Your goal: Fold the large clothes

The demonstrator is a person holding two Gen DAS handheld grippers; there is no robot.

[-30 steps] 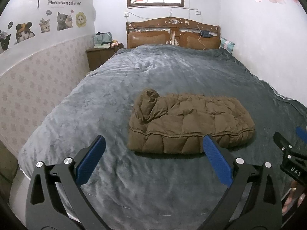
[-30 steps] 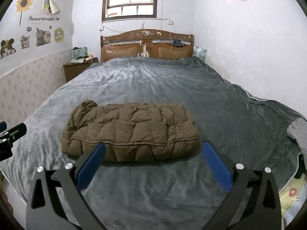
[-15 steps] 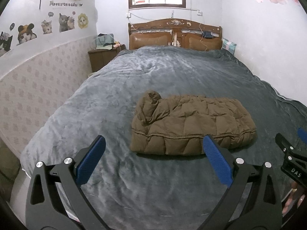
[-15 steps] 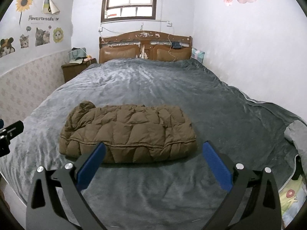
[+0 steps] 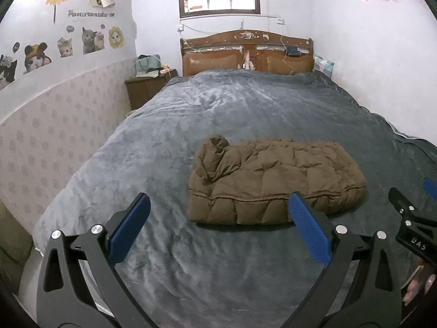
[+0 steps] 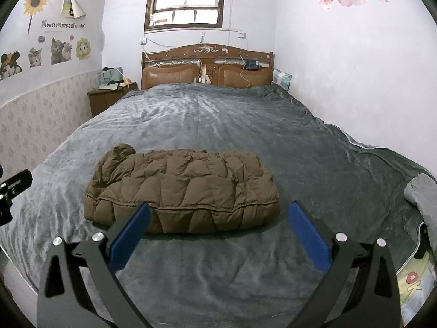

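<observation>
Lying across the near half of the wide bed under its grey plush blanket (image 5: 245,104): the brown quilted down jacket (image 5: 275,183), already doubled into a long, thick rectangle, long side running left to right. Bunched at its left end, a rumpled lump, probably the hood or collar, poking up above the otherwise flat bundle. Looks tidy along the near seam edge, which suggests folding close to finished, or finished outright.

Hovering short of the jacket on the near side, the left claw (image 5: 218,227), blue-padded fingers (image 5: 128,229) spread wide and holding nothing. Same for the right claw (image 6: 218,229): spread wide, empty, apart from the cloth, aimed at the jacket's near edge. Placed so, likely to keep both cameras on the whole bundle and check its shape before either another fold or letting it be.

Judging from the length of the bundle, one more fold end to end seems possible; puffy filling would resist and spring back, so the loose left-end lump appears the likeliest part to unroll.

Standing behind, a carved wooden headboard (image 6: 207,68) against the far wall, a small wooden nightstand (image 5: 144,90) to its left.
</observation>
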